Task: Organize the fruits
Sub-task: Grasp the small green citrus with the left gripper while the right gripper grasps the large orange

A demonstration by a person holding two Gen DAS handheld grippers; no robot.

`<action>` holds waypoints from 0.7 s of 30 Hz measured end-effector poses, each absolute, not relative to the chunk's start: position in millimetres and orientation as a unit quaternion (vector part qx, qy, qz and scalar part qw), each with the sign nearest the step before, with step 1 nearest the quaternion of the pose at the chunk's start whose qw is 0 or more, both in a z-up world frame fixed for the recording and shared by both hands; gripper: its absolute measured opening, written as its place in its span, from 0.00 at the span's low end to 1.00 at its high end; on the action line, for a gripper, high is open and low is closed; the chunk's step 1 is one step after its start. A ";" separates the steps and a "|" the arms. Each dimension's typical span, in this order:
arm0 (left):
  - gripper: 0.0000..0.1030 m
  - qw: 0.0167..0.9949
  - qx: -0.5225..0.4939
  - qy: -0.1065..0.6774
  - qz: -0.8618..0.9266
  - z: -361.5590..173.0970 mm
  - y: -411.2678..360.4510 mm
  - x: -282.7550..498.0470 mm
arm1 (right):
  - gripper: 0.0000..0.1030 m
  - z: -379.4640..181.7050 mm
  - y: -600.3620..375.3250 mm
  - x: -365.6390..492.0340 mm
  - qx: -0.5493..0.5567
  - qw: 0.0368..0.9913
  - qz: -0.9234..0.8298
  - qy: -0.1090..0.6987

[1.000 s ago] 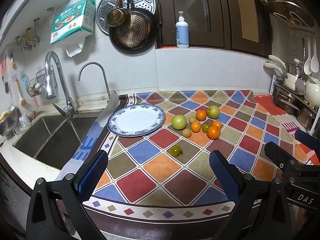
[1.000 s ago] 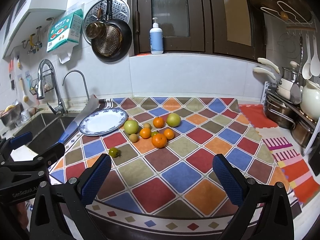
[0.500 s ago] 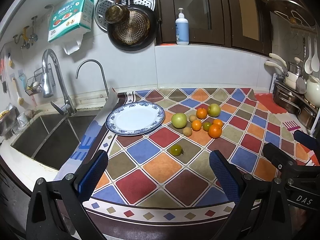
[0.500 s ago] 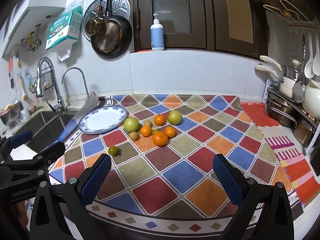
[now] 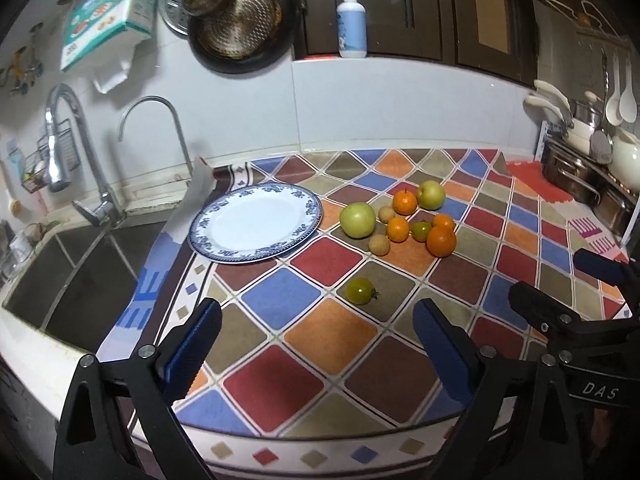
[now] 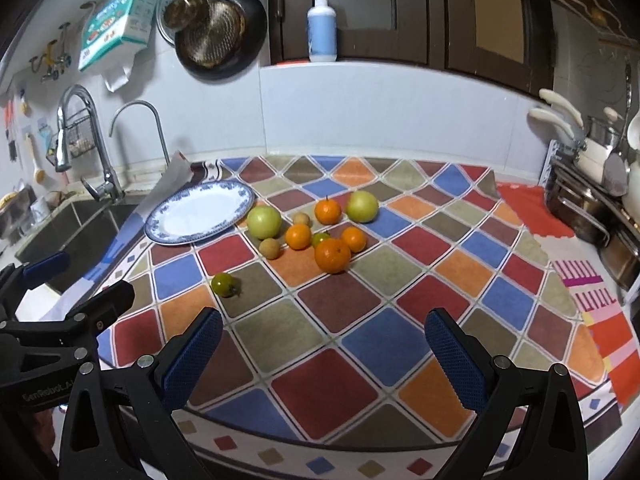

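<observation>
A blue-rimmed white plate [image 5: 256, 222] [image 6: 200, 210] lies empty by the sink. To its right sits a cluster of fruit: two green apples [image 5: 357, 220] [image 6: 362, 206], several oranges [image 5: 441, 241] [image 6: 332, 255], two small brown fruits [image 5: 379, 245] and a green tomato [image 5: 421, 231]. A lone green tomato [image 5: 361, 290] [image 6: 223, 284] lies nearer the front. My left gripper [image 5: 316, 344] is open and empty above the counter's front edge, short of that tomato. My right gripper [image 6: 324, 344] is open and empty, right of the left one.
The counter carries a colourful diamond-pattern mat [image 5: 332, 336]. A steel sink [image 5: 72, 276] with two taps lies to the left. Metal pots and a dish rack [image 5: 588, 176] stand at the right. Pans hang on the back wall; a soap bottle [image 5: 351, 24] stands on the ledge.
Both grippers have moved forward and tilted down a little toward the counter; the fruit and plate look closer. Nothing on the counter has moved.
</observation>
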State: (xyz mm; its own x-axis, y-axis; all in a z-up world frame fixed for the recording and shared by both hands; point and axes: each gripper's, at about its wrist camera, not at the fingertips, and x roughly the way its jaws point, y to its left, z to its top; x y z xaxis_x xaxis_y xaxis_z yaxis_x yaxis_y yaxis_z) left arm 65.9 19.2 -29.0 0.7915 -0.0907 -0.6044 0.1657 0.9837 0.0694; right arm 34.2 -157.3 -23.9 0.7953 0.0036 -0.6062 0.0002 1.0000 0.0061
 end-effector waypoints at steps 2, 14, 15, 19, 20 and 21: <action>0.89 0.942 0.069 0.319 -0.081 -33.6 20.1 76.6 | 0.99 -28.6 -154.2 43.0 0.001 0.945 -0.005 0.326; 0.75 0.921 0.092 0.351 -0.138 -69.2 11.4 126.7 | 0.87 -60.8 -143.8 96.5 -0.037 0.929 -0.035 0.367; 0.75 0.922 0.088 0.353 -0.135 -71.8 9.2 128.7 | 0.85 -63.3 -144.3 100.8 -0.042 0.928 -0.029 0.370; 0.69 0.919 0.077 0.366 -0.121 -82.5 -1.2 137.1 | 0.82 -72.7 -149.9 117.4 -0.057 0.924 -0.003 0.377; 0.69 0.917 0.073 0.373 -0.120 -84.9 -3.0 139.4 | 0.80 -75.0 -152.2 123.2 -0.060 0.922 0.006 0.382; 0.69 0.916 0.070 0.378 -0.119 -87.1 -4.8 141.2 | 0.77 -76.5 -153.7 127.8 -0.061 0.921 0.013 0.384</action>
State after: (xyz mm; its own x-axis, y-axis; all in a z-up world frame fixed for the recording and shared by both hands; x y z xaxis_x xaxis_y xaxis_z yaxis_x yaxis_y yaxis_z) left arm 141.2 -4.8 -87.1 0.6862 -0.1650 -0.7085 0.2707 0.9619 0.0382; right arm 127.8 -153.7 -76.5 0.7043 -0.0228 -0.7096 -0.0704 0.9923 -0.1017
